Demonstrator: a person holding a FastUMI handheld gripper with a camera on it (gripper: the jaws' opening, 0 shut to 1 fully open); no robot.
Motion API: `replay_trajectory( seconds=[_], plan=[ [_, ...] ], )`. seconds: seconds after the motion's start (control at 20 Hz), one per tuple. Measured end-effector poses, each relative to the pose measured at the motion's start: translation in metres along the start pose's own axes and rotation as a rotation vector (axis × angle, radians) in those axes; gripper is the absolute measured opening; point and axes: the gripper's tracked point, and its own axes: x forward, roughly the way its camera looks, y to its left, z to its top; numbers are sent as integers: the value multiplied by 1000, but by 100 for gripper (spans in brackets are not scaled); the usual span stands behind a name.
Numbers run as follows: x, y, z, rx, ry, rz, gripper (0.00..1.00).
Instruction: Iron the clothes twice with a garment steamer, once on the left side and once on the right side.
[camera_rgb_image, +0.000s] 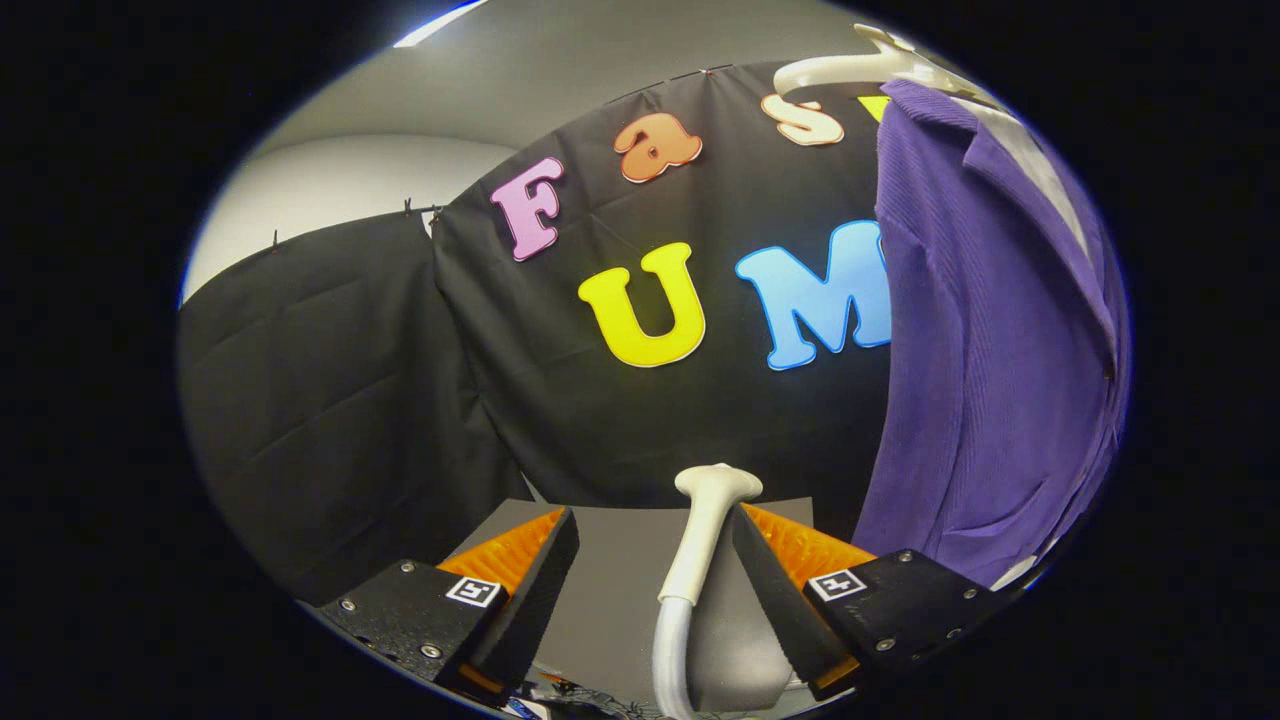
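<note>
Between parted jaws, steamer (700, 540), beside shirt (990, 360)

gripper (650, 560) | fingers (520, 575) spread wide apart | pressing nothing

Grey table top (620, 560) beneath, white hanger (840, 70) above

Steamer hose (668, 650) cut off below claw (655, 545); purple shirt (985, 330) hides hanger's (850, 68) far arm.
</note>
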Motion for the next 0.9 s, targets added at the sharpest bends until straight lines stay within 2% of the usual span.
replay_trajectory(
  seconds=[0.45, 0.9],
  plan=[
    [99, -25, -27, 59, 207, -58, 96],
    [140, -39, -72, 124, 363, -69, 94]
  ],
)
